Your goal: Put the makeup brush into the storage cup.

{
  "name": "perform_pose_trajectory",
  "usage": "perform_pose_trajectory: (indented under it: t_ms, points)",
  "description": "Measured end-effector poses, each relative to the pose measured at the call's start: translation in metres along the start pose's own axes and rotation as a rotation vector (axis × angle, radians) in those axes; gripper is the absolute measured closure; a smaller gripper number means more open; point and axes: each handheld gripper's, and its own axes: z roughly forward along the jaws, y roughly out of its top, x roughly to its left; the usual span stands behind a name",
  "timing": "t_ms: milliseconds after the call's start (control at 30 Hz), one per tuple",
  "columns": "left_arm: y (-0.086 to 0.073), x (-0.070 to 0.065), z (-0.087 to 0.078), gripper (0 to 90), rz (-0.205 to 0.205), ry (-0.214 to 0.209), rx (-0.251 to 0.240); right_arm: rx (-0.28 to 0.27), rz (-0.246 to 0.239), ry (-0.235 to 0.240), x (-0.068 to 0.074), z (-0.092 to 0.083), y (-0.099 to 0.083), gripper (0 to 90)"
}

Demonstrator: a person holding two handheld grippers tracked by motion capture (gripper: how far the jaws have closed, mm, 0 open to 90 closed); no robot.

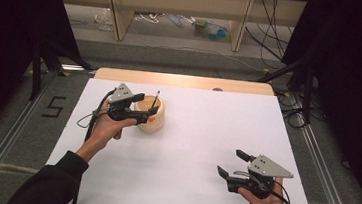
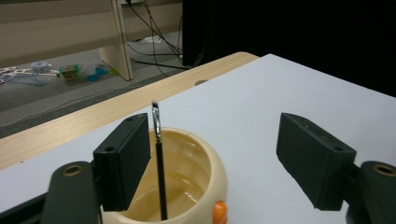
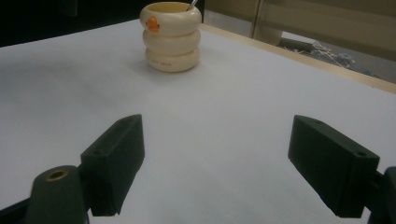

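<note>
— Two grippers are over the white table (image 1: pixel 204 149). Where is the cup?
— The cream cup (image 1: pixel 153 117) sits near the far left corner, with a thin black stick (image 1: pixel 155 100) standing in it.
— And the left gripper (image 1: pixel 144 108)?
— Spread wide right at the cup, pinching nothing.
— The right gripper (image 1: pixel 233 162)?
— Spread too, near the front right corner.

Grey floor (image 1: pixel 183 57) strewn with cables (image 1: pixel 270 40); wooden bench legs (image 1: pixel 119 18) behind (dark curtains flank).

A lab recording bay: black curtains (image 1: pixel 4 40) at both sides, floor rails (image 1: pixel 7 140), loose cables (image 1: pixel 270 40) upper right.
</note>
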Motion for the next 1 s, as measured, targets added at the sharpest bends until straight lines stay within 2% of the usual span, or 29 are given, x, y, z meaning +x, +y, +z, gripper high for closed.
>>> perform_pose_trajectory:
  t_ms: [267, 500, 600, 633, 700, 733, 767, 800, 900, 967, 1000]
  points:
    - [-0.003, -0.015, -0.007, 26.0, 0.026, -0.028, -0.007, -0.007, -0.005, -0.002, 0.000, 0.000, 0.000, 19.7]
    - [-0.015, -0.024, -0.012, 26.1, 0.033, -0.036, -0.005, -0.005, -0.002, 0.003, 0.001, 0.000, 0.000, 19.3]
    - [-0.019, -0.025, -0.016, 26.1, 0.035, -0.038, -0.004, 0.013, -0.006, -0.001, 0.001, -0.002, 0.001, 19.3]
    - [-0.020, -0.025, -0.017, 26.2, 0.031, -0.041, -0.010, -0.007, -0.004, 0.004, 0.001, 0.000, 0.000, 19.3]
    - [-0.022, -0.025, -0.020, 26.2, 0.032, -0.042, -0.017, -0.007, -0.004, 0.004, 0.001, 0.000, 0.000, 19.2]
    - [-0.023, -0.025, -0.022, 26.1, 0.031, -0.041, -0.019, 0.012, -0.007, 0.002, 0.001, -0.002, 0.001, 19.1]
    - [-0.025, -0.025, -0.023, 26.1, 0.024, -0.043, -0.023, -0.008, -0.006, 0.006, 0.001, 0.000, 0.000, 19.1]
    - [-0.026, -0.025, -0.025, 26.1, 0.026, -0.045, -0.024, 0.010, -0.008, 0.001, 0.001, -0.002, 0.001, 19.1]
    - [-0.031, -0.024, -0.030, 26.0, 0.020, -0.044, -0.020, 0.011, -0.008, 0.002, 0.001, -0.002, 0.001, 18.9]
    - [-0.035, -0.023, -0.034, 26.0, 0.026, -0.044, -0.015, -0.022, -0.002, 0.009, 0.001, 0.001, 0.000, 18.7]
    - [-0.037, -0.023, -0.036, 26.0, 0.025, -0.042, -0.014, -0.011, -0.003, 0.005, 0.001, 0.001, 0.000, 18.7]
